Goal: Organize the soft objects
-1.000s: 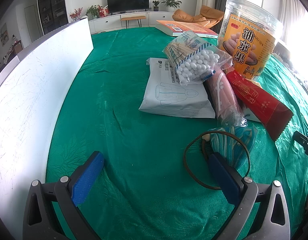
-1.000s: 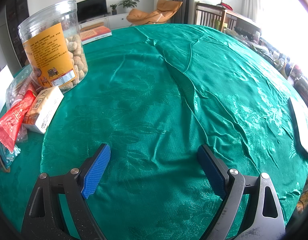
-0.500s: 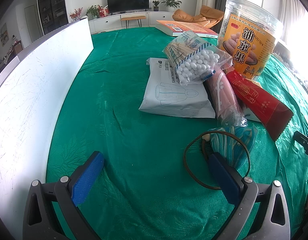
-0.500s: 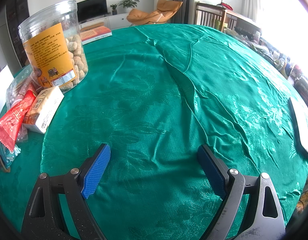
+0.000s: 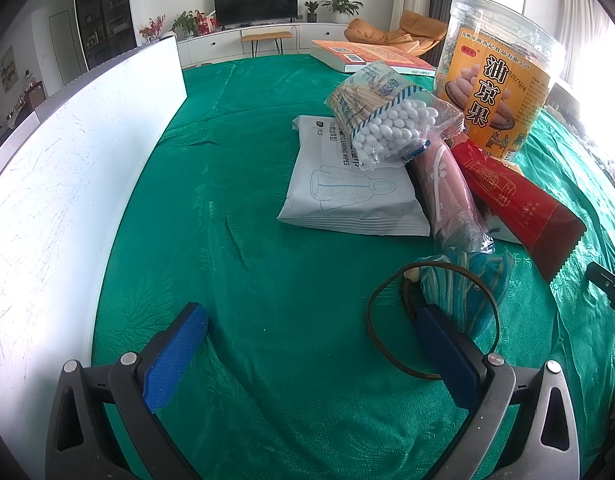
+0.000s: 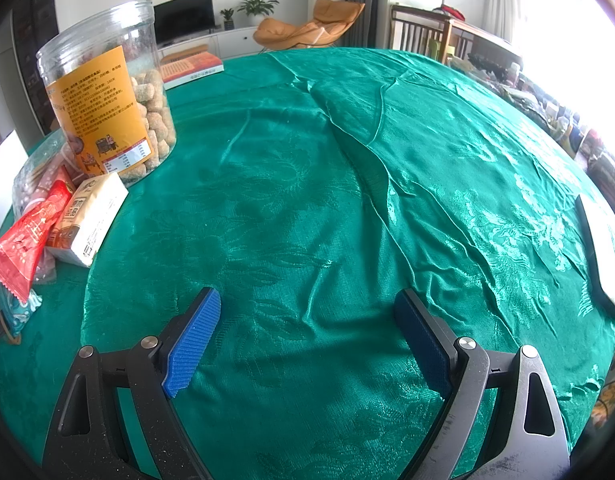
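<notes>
Left tool [image 5: 307,336] stood spread above the green worktop [image 5: 247,240]; a teal pouch [image 5: 463,284] lay touching its right finger. Right tool [image 6: 307,320] stood spread, gripping nothing; a snack jar [image 6: 111,92] sat far ahead-left.

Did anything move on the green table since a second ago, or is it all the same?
Nothing visibly changed. The left gripper and the right gripper are open as before, holding nothing. The wipes pack, cotton swab bag, snack jar and teal pouch lie where they were.
</notes>
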The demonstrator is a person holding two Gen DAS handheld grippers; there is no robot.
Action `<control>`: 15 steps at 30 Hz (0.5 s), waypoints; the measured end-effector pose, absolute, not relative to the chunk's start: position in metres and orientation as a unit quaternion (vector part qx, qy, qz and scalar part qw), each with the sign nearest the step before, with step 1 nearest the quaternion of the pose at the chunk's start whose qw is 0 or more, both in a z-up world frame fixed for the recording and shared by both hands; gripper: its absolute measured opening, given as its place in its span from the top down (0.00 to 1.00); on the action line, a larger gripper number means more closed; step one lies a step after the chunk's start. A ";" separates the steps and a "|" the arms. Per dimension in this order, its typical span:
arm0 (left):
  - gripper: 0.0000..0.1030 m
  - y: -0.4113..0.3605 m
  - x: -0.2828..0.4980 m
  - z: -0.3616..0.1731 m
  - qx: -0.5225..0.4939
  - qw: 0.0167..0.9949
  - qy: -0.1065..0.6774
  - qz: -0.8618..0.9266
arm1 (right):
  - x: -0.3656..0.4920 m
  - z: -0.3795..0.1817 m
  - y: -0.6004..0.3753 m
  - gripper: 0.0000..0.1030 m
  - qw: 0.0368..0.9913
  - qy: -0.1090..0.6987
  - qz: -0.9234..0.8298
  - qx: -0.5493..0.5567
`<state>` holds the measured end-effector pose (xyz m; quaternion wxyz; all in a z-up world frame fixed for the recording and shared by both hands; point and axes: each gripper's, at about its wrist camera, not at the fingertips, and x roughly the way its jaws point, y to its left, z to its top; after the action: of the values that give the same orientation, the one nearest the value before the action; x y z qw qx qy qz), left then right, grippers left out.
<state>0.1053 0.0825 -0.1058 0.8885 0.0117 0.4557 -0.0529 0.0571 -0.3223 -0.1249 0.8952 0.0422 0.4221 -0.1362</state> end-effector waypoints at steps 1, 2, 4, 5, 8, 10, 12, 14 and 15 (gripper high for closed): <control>0.00 0.082 0.105 -0.106 0.012 0.888 0.456 -0.053 | 0.057 -0.125 -0.322 0.12 0.895 0.422 -0.136 0.042; 0.00 0.082 0.105 -0.106 0.012 0.888 0.456 -0.053 | 0.057 -0.125 -0.323 0.12 0.895 0.422 -0.136 0.042; 0.00 0.082 0.105 -0.106 0.012 0.888 0.456 -0.053 | 0.057 -0.125 -0.322 0.12 0.895 0.422 -0.136 0.042; 0.00 0.082 0.105 -0.106 0.012 0.888 0.456 -0.053 | 0.057 -0.125 -0.323 0.12 0.895 0.422 -0.136 0.042; 0.00 0.082 0.105 -0.106 0.012 0.888 0.456 -0.053 | 0.058 -0.124 -0.324 0.12 0.895 0.422 -0.136 0.042; 0.00 0.083 0.105 -0.106 0.012 0.888 0.456 -0.053 | 0.057 -0.125 -0.322 0.12 0.895 0.422 -0.136 0.042; 0.00 0.083 0.105 -0.106 0.012 0.888 0.456 -0.053 | 0.057 -0.124 -0.323 0.12 0.895 0.422 -0.136 0.043; 0.00 0.083 0.105 -0.106 0.011 0.888 0.456 -0.053 | 0.058 -0.124 -0.323 0.12 0.895 0.422 -0.136 0.042; 0.00 0.083 0.105 -0.106 0.011 0.888 0.456 -0.053 | 0.058 -0.124 -0.323 0.12 0.895 0.422 -0.136 0.042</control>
<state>0.1052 0.0826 -0.1058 0.8884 0.0114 0.4558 -0.0532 0.0578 -0.3233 -0.1243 0.8952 0.0420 0.4222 -0.1363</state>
